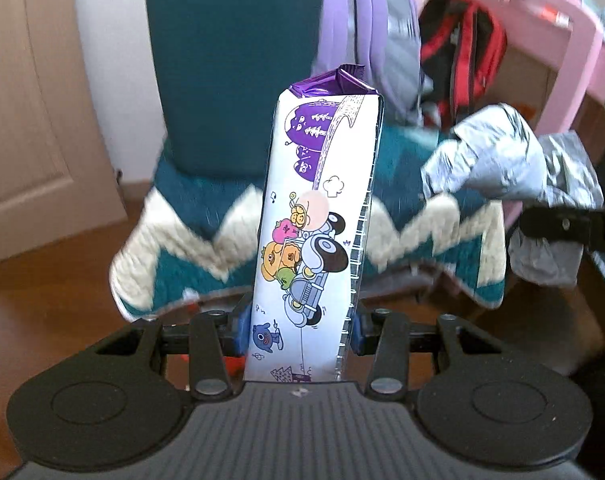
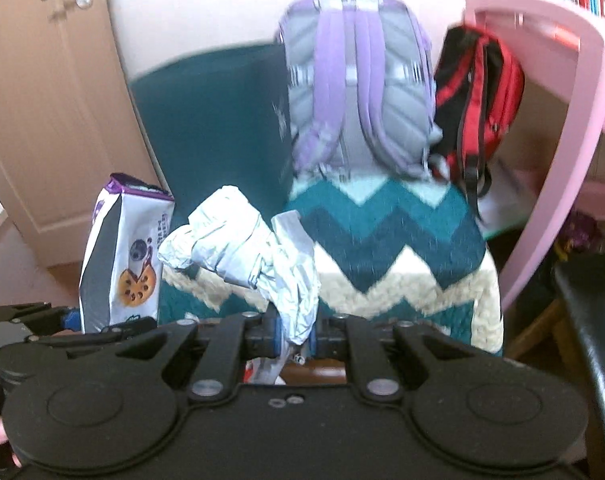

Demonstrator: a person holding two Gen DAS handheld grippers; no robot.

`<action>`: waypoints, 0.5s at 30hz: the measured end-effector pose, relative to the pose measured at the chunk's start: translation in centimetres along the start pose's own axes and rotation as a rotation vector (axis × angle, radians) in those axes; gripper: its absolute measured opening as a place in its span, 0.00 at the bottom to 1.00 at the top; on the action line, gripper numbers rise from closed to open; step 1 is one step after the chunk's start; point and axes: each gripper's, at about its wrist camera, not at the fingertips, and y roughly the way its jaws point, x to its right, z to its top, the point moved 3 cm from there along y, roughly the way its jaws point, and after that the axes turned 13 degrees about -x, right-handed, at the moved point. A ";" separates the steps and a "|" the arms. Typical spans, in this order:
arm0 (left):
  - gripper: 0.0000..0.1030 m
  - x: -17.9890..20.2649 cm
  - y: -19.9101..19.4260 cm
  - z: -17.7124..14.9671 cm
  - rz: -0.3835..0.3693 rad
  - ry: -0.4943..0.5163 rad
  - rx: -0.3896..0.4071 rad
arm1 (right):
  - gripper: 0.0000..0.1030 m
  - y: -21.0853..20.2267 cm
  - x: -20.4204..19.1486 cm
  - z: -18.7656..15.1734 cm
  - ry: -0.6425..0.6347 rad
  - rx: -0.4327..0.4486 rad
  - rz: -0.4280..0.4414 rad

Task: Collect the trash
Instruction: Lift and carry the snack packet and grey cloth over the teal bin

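My left gripper [image 1: 298, 330] is shut on a tall white and purple snack packet [image 1: 314, 216] printed with cartoon figures, which stands up between the blue pads. The same snack packet [image 2: 122, 252] shows at the left of the right wrist view. My right gripper [image 2: 296, 334] is shut on a crumpled silver foil wrapper [image 2: 242, 252] that bulges up and to the left of the fingers. In the left wrist view the foil wrapper [image 1: 498, 156] hangs at the right, above a black finger of the right gripper [image 1: 570, 226]. Both are held in the air in front of the armchair.
A teal armchair [image 2: 206, 120] with a teal and cream zigzag blanket [image 2: 402, 248] stands ahead. A lilac backpack [image 2: 354, 80] and a red and black backpack [image 2: 478, 96] rest on it. A pink desk frame [image 2: 582, 100] is at the right, a door [image 2: 54, 100] at the left, wooden floor below.
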 end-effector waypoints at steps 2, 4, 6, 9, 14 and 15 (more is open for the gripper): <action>0.42 -0.3 -1.7 1.2 -0.005 -0.006 0.039 | 0.10 -1.3 -0.6 1.3 -0.013 0.032 -0.002; 0.42 -0.8 -3.1 2.5 -0.001 -0.010 0.076 | 0.10 -2.4 -1.2 2.9 -0.025 0.062 0.003; 0.42 -1.4 -4.7 4.1 0.002 -0.016 0.115 | 0.10 -3.3 -1.7 4.5 -0.035 0.084 0.002; 0.42 -2.2 -6.7 6.6 0.007 -0.023 0.166 | 0.10 -4.3 -2.3 7.1 -0.050 0.122 -0.021; 0.43 -3.0 -10.2 10.7 0.028 -0.014 0.247 | 0.10 -4.7 -2.9 11.1 -0.057 0.162 -0.042; 0.43 -3.1 -10.6 11.6 0.033 -0.012 0.258 | 0.10 -4.7 -3.1 11.9 -0.058 0.168 -0.048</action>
